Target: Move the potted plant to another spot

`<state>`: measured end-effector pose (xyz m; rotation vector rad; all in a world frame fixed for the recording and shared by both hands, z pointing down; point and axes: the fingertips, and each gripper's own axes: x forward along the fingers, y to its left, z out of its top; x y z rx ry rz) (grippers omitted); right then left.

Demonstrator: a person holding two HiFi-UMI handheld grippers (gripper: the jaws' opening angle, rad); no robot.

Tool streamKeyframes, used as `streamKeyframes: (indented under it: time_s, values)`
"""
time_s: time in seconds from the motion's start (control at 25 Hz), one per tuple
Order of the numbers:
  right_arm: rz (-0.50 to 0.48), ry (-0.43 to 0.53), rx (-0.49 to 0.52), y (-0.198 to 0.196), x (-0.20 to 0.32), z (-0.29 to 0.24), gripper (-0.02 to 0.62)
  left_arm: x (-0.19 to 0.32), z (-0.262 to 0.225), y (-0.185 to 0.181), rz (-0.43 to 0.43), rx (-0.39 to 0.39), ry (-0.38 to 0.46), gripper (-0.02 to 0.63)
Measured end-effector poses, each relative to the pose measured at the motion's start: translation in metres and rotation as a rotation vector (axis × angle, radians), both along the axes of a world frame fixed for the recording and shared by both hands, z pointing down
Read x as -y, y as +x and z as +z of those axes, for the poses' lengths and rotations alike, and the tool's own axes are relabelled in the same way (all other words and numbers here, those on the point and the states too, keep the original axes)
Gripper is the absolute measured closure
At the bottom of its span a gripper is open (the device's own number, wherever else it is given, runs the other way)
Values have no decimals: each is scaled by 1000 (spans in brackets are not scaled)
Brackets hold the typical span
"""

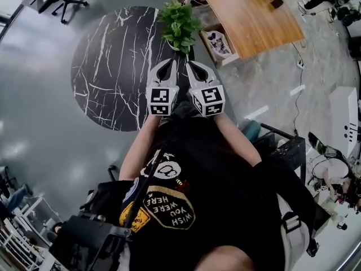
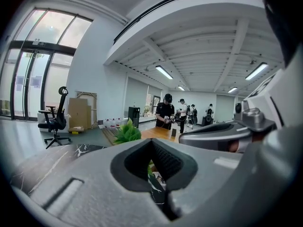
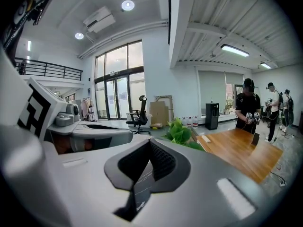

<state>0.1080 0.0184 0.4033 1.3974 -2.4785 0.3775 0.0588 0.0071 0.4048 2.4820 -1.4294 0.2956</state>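
The leafy green potted plant (image 1: 179, 22) stood at the far right edge of the round black surface with white marble veining (image 1: 107, 66), close to the near corner of a light wooden desk (image 1: 254, 13). Its pot was mostly hidden under the leaves in the head view. The left gripper (image 1: 169, 64) and the right gripper (image 1: 195, 65) were held side by side in front of the person's chest, both pointing towards the plant. Their tips lay just short of the lowest leaves and did not touch them. In the left gripper view the jaws of the left gripper (image 2: 151, 142) were together at their tips with nothing clamped; the plant (image 2: 127, 132) showed beyond and a little left of the tips, and a sliver of green and marble was visible through the hollow between the pads. In the right gripper view the jaws of the right gripper (image 3: 150, 143) were likewise closed on nothing, with the plant (image 3: 180, 131) beyond and slightly right of them. A black office chair (image 3: 137, 115) stood far off on the grey floor (image 1: 34, 112).
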Motion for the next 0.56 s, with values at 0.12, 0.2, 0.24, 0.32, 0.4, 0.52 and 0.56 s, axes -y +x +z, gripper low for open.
streamKeyframes:
  time_s: [0.12, 0.2, 0.24, 0.32, 0.4, 0.52, 0.56]
  values:
    - [0, 1, 1, -1, -3, 2, 594, -3, 3, -1, 0, 2, -6, 602]
    - [1, 1, 1, -2, -3, 3, 594, -4, 4, -1, 3, 3, -6, 601]
    - [1, 1, 0, -2, -4, 3, 594, -4, 5, -1, 5, 5, -5, 601]
    - [4, 1, -3, -1, -4, 4, 594, -5, 7, 0, 11, 13, -2, 602]
    - [9, -1, -4, 0, -4, 5, 594, -6, 6, 0, 14, 17, 6, 602]
    - [18, -5, -4, 2, -4, 6, 594, -6, 6, -1, 13, 12, 3, 601]
    - [21, -6, -5, 2, -5, 6, 594, -7, 6, -1, 13, 11, -1, 601]
